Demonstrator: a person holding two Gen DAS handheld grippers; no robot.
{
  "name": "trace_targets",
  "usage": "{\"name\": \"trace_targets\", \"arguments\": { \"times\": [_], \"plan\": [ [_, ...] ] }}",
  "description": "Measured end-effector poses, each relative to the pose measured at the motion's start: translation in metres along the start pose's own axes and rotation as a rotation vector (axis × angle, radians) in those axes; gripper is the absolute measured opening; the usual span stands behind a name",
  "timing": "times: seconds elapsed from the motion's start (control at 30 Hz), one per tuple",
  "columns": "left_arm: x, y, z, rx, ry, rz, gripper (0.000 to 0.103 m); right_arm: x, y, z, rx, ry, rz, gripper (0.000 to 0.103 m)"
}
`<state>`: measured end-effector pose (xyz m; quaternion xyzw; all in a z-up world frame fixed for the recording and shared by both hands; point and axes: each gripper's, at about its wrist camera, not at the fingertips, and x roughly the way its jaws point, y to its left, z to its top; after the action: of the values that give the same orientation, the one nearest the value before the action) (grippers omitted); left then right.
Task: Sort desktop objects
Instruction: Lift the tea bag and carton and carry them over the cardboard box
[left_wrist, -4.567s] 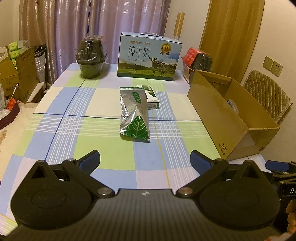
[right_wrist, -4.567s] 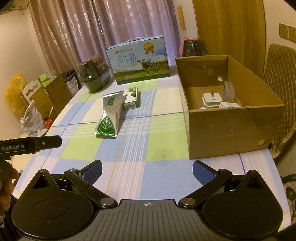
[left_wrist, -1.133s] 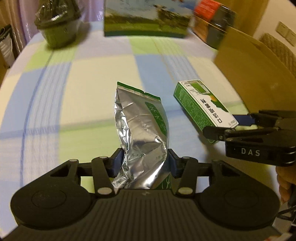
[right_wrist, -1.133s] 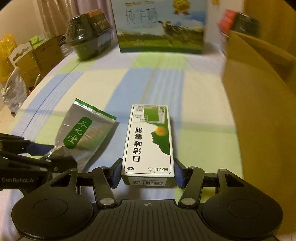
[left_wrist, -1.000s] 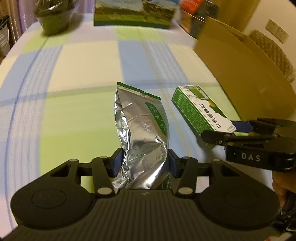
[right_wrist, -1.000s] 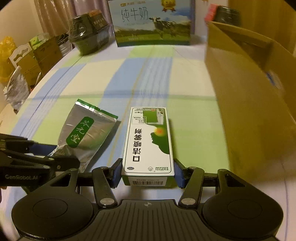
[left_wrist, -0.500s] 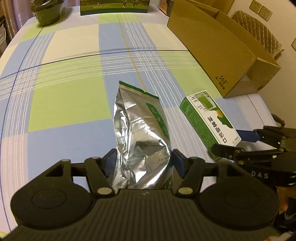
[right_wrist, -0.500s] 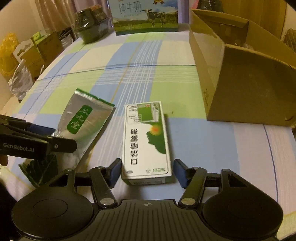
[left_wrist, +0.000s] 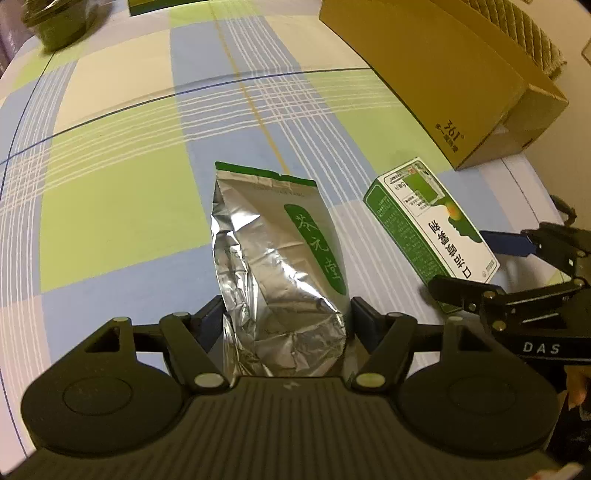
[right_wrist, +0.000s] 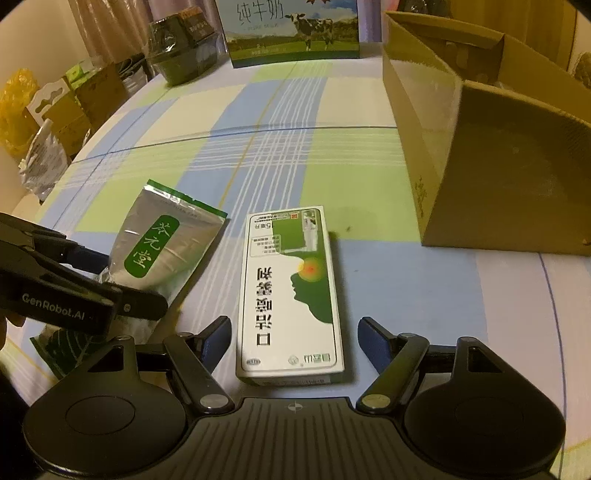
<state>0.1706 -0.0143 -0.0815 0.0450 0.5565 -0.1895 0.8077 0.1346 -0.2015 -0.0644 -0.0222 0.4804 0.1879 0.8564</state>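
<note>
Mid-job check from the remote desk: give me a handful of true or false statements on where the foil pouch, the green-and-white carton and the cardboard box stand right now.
1. The foil pouch lies on the tablecloth. True.
2. The green-and-white carton is inside the cardboard box. False: it lies on the cloth, short of the box.
3. The carton lies between the right tool's fingers. True.
4. The pouch is stacked on the carton. False: they lie side by side.

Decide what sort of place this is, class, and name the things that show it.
Probably a home dining or living room: a table with a checked cloth, curtains behind it, a milk carton gift box, and cardboard boxes and bags piled beside the table.
</note>
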Motion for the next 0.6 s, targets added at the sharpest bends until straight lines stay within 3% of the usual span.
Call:
{"name": "trace_targets", "arguments": {
  "times": [0.07, 0.3, 0.6],
  "plan": [
    [0.001, 0.0, 0.0, 0.009, 0.008, 0.001, 0.067, 0.004, 0.0, 0.004, -0.008, 0.004, 0.0, 0.073],
    [-0.003, -0.006, -0.002, 0.035, -0.002, 0.011, 0.052, 0.017, 0.005, 0.017, -0.054, 0.05, 0.004, 0.073],
    [-0.004, -0.004, -0.002, 0.012, -0.019, 0.009, 0.05, 0.02, 0.01, 0.018, -0.08, 0.056, -0.024, 0.069]
  ]
}}
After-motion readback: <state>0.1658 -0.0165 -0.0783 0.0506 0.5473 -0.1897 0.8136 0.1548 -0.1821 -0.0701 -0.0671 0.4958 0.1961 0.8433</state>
